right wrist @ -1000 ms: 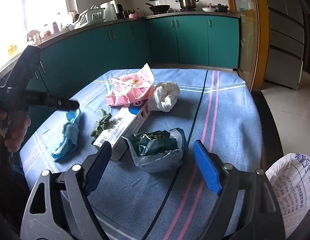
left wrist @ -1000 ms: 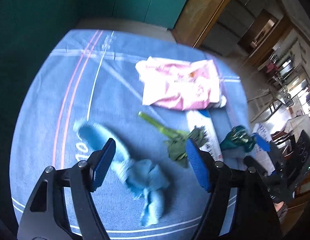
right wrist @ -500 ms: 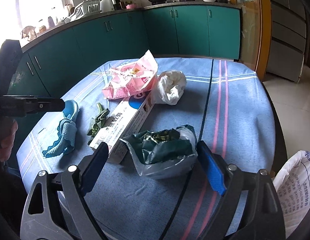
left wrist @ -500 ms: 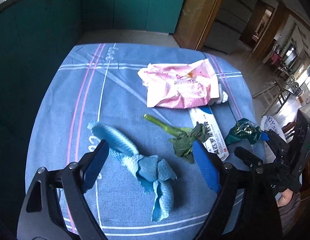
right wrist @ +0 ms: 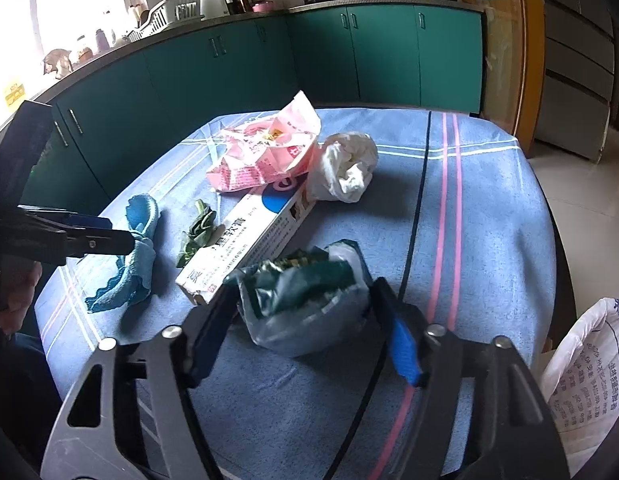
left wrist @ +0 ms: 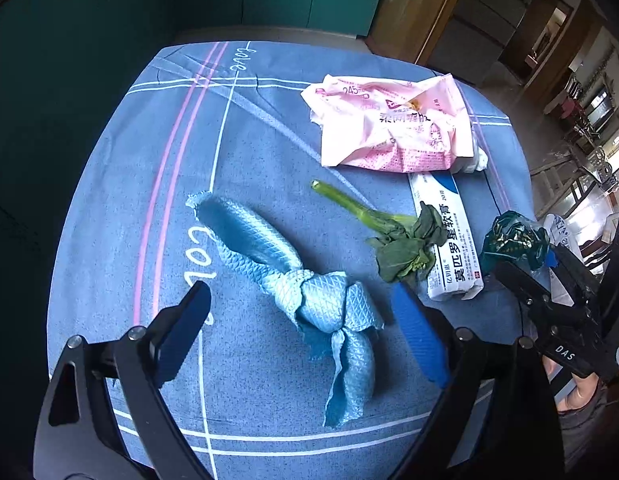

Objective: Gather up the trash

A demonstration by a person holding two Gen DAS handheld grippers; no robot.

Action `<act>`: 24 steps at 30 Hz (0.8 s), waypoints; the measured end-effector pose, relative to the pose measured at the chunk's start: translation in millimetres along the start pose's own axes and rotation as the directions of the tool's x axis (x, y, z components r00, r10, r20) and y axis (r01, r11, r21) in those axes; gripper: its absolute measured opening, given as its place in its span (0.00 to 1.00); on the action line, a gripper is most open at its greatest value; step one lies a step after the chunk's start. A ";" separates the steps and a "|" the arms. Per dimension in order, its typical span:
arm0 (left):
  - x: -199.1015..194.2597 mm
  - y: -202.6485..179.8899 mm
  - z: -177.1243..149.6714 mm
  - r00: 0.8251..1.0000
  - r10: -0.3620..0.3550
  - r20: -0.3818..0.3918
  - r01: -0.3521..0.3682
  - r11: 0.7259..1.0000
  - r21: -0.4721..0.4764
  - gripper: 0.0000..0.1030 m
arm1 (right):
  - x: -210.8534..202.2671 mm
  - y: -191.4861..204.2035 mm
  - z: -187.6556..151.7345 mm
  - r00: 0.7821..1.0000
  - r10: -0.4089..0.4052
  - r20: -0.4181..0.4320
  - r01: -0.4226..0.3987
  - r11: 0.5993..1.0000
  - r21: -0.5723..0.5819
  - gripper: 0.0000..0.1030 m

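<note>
— What is seen from the left wrist?

— Five things can be counted on the table [left wrist: 269, 140]: one blue cloth [left wrist: 249, 236], one green stalk [left wrist: 393, 240], one white box [left wrist: 449, 240], one pink packet [left wrist: 389, 128] and one clear bag [left wrist: 513, 240].

— Where are they laid?

— The cloth is laid near the near edge. The stalk is just beside the box. The packet is at the far right corner, on the box's far end. The bag is found at the right edge.

— And the left gripper [left wrist: 299, 292]?

— It is held wide open, and its jaws have just been opening. The cloth's knot is seen between them, but it is not pinched. The far left part of the table is left bare.

— What is seen from the right wrist?

— The same five things are counted, plus one white paper ball [right wrist: 349, 168] beside the packet. Green scraps are packed in the clear bag. One white sack [right wrist: 581, 360] is stood off the table's right edge; what is in it cannot be told.

— And the right gripper [right wrist: 304, 288]?

— Its jaws have just been closing, and the clear bag is squeezed between them, near the near edge. The right side of the table, with its pink stripes, is left bare.
</note>
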State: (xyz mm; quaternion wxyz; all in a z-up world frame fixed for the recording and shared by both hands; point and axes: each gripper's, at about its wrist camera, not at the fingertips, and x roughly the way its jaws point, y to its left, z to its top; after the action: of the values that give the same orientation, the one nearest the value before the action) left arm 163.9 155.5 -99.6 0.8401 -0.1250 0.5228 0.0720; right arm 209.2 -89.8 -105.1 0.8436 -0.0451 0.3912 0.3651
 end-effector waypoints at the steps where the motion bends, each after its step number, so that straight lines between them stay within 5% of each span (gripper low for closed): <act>1: -0.1 -0.1 -0.1 1.000 -0.001 0.002 0.001 1.000 -0.001 0.89 | -1.4 -0.3 -0.3 1.000 0.002 0.004 -0.002 1.000 0.003 0.65; 24: 12.5 -8.4 -7.0 0.998 0.029 -0.048 -0.027 0.999 0.036 0.86 | -5.5 -3.7 -1.1 1.000 0.000 0.000 0.000 1.000 0.016 0.65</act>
State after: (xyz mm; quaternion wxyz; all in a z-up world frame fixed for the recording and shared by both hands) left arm 165.6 145.2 -112.6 0.8282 -0.1046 0.5459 0.0715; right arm 208.6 -96.0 -102.9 0.8440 -0.0381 0.3940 0.3620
